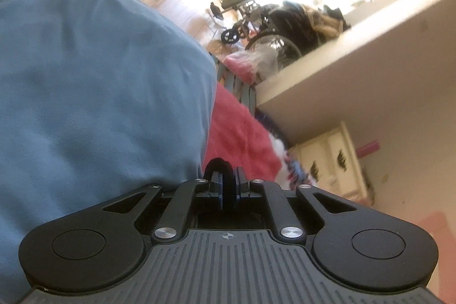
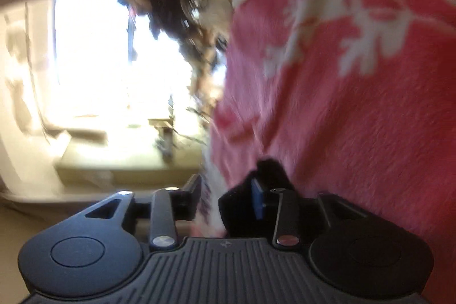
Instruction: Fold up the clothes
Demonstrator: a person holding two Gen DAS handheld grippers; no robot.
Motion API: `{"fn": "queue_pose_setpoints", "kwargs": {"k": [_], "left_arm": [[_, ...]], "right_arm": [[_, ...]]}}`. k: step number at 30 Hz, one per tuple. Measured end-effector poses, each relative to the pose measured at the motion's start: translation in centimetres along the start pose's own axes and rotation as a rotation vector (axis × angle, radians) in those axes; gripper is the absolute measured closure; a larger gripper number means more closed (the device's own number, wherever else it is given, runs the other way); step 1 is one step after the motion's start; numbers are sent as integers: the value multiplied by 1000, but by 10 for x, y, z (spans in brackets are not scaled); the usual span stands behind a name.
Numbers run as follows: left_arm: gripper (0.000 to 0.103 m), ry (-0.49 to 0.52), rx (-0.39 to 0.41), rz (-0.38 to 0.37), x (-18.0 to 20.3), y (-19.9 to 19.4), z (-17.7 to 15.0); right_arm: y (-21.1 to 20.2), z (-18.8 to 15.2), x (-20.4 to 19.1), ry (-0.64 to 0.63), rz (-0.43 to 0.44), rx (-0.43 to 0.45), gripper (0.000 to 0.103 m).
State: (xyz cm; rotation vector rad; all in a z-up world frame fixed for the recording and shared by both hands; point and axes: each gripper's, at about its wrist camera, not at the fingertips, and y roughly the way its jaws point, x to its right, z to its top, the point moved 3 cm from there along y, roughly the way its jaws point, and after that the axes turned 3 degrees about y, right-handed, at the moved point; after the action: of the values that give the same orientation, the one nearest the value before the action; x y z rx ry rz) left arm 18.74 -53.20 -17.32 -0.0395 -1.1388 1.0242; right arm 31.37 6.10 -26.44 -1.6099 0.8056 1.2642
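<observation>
A pink cloth with white flower prints fills the right half of the right wrist view, lifted and blurred. Its white-edged hem runs down between the fingers of my right gripper, which is shut on it. In the left wrist view the same red-pink cloth lies just beyond my left gripper. The left gripper's fingers are pressed together, and I see no fabric between them. A large blue fabric covers the left of that view, close beside the left gripper.
The left view is tilted. A pale ledge or tabletop juts in at right, a wheelchair with bags stands on the wooden floor, and a cream cabinet stands further off. A bright window washes out the right view.
</observation>
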Motion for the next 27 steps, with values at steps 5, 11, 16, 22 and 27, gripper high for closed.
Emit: {"fn": "queue_pose_setpoints", "kwargs": {"k": [5,11,16,22,27], "left_arm": [[70,7,47,-33,5,-8,-2],[58,30,110,24,13,-24,-1],[51,205,123,81,41,-52,-17],[50,479,-150,101,66,-68,-80],[50,482,-290,170,39,-76,-118]], "right_arm": [[-18,-10,-28,-179,-43,83,45],[11,-100,-87,-700,-169,-84,54],[75,-182,-92,-1027,-278,-295,75],[149,-277,-97,-1412,-409,-558,84],[198,-242,-105,-1306,-446,-382,87]]}}
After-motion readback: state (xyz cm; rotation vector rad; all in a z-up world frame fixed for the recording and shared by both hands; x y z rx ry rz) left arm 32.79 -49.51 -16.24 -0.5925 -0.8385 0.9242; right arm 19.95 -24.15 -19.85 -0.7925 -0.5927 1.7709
